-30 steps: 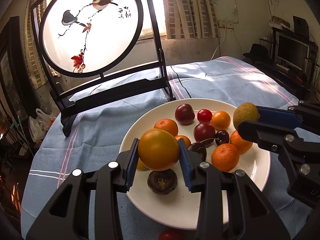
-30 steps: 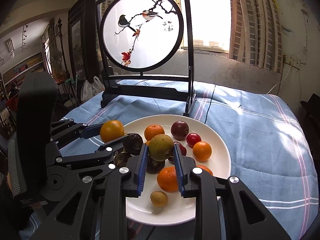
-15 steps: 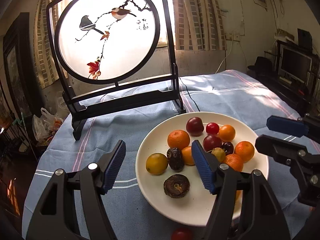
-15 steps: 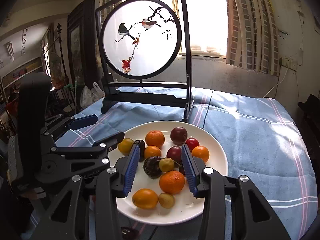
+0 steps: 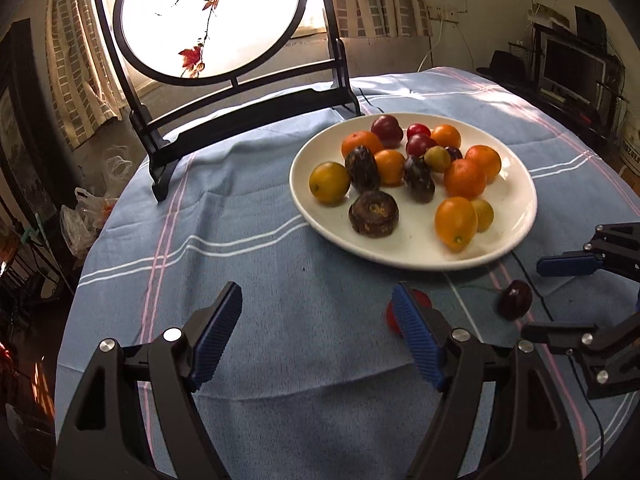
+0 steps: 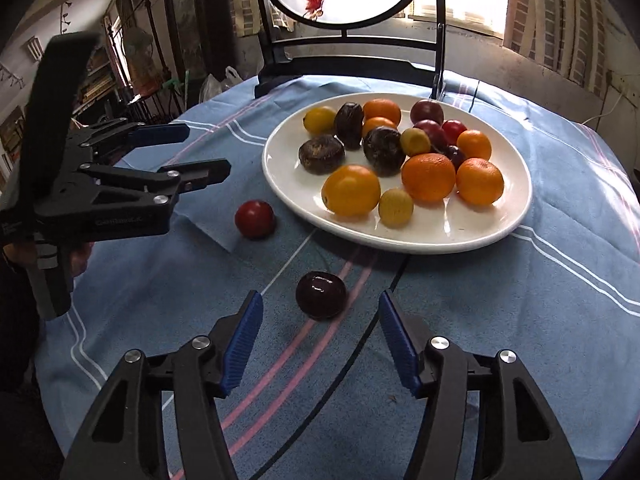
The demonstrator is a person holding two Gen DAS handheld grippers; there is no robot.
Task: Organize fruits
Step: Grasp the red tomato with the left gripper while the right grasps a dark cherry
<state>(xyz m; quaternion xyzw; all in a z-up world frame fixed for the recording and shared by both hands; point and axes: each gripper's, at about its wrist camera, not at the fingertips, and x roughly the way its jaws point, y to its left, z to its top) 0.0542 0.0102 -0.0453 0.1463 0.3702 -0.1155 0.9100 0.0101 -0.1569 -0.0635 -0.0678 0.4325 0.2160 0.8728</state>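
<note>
I am holding the left gripper [image 5: 316,322] over bare blue tablecloth [image 5: 240,240]; its jaws have just been opening and are standing wide, with nothing between them. Its target, I judge, is the red tomato [image 6: 254,219] lying on the cloth near the white plate [image 6: 400,236], half hidden behind one pad in the left view. I should be swinging across until the tomato sits centred between the pads, then closing gently, since it is round and may roll.

Further right, the right gripper [image 6: 320,332] is hovering with its jaws parted, having just been opening, empty; the dark cherry [image 6: 321,295] is lying on the cloth just ahead of the pads, untouched. I should be sinking lower so the pads bracket its middle, minding the thin stem.

Counting: two fruits are sitting off the plate. On the plate I am counting about fifteen: five orange citrus, two large yellow ones, two small yellow-green ones, three wrinkled dark ones, two dark red plums, one small red tomato, plus a dark cherry partly hidden.
</note>
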